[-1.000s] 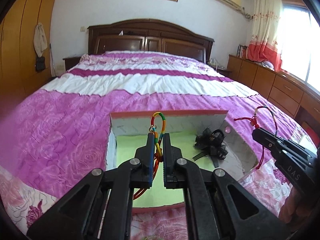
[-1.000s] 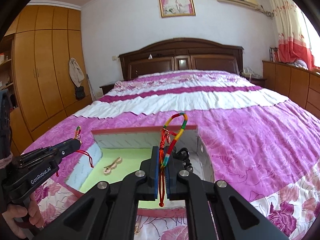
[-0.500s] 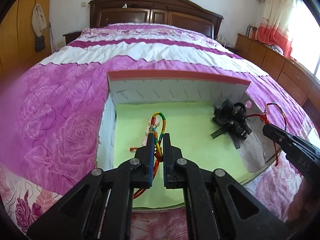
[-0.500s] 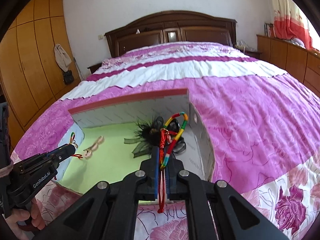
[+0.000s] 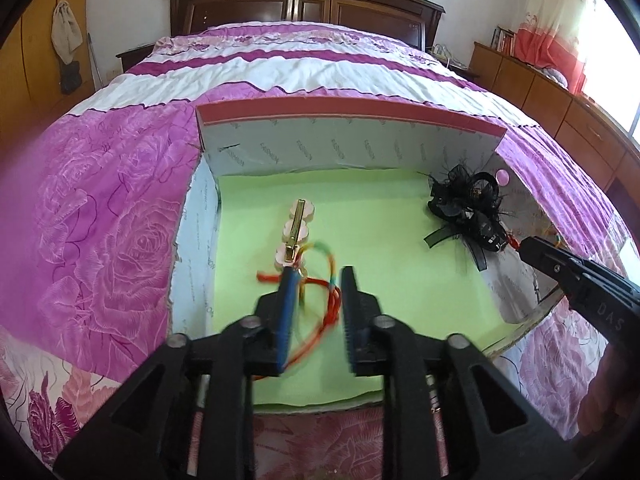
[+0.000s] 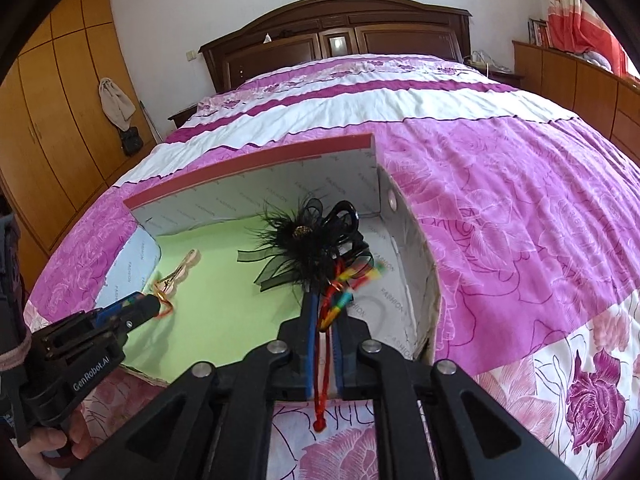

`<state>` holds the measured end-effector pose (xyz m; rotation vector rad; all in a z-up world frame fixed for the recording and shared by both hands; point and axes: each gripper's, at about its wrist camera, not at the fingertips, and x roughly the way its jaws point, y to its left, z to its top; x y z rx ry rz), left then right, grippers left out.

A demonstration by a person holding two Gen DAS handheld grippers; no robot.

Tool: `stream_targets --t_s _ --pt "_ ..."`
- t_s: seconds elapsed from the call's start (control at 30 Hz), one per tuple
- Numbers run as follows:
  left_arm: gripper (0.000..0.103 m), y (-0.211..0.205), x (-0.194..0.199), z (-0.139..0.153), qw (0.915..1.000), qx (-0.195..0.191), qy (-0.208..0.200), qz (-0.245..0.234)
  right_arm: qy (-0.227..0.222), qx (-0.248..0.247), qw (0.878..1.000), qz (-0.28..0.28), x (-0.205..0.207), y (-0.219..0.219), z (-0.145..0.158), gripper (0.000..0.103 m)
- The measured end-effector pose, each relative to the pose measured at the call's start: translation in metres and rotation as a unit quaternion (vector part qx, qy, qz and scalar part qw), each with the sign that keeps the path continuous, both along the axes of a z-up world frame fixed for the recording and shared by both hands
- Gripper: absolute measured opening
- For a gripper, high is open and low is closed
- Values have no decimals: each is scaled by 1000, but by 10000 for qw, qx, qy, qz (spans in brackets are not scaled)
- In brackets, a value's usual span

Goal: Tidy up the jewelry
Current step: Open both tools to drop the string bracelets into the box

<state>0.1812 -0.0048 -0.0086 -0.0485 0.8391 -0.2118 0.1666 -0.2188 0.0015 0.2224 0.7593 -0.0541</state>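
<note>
An open box (image 5: 352,144) with a green floor sits on the bed. My left gripper (image 5: 318,274) is open low inside it; a rainbow cord bracelet (image 5: 320,280) is blurred between its fingers, beside a pink-and-gold hair clip (image 5: 295,232). My right gripper (image 6: 325,300) is slightly parted over the box's right side, a second rainbow cord bracelet (image 6: 340,300) blurred at its tips, its red tassel (image 6: 320,392) hanging between the fingers. A black feather hair bow (image 6: 308,240) lies just ahead of it; it also shows in the left wrist view (image 5: 468,208).
The box (image 6: 256,160) has tall white walls with a red rim. A pink floral bedspread (image 6: 500,208) surrounds it. A wardrobe (image 6: 52,112) stands left, a low cabinet (image 5: 552,96) right, a wooden headboard (image 5: 304,0) behind.
Both grippers dropped lower into the box. The left jaws opened and its bracelet slipped loose. The right jaws parted a little, its bracelet blurring near the black bow.
</note>
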Motion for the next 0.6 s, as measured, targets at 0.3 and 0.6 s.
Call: stream_targets --t_s 0.3,0.6 --pt "37 5 -6 10 9996 -223 150 -12 -34 197 9998 29 -6 0 8 50" --pt "37 10 -26 33 9993 -355 -41 -51 -546 197 9982 119 -31 7 32 57"
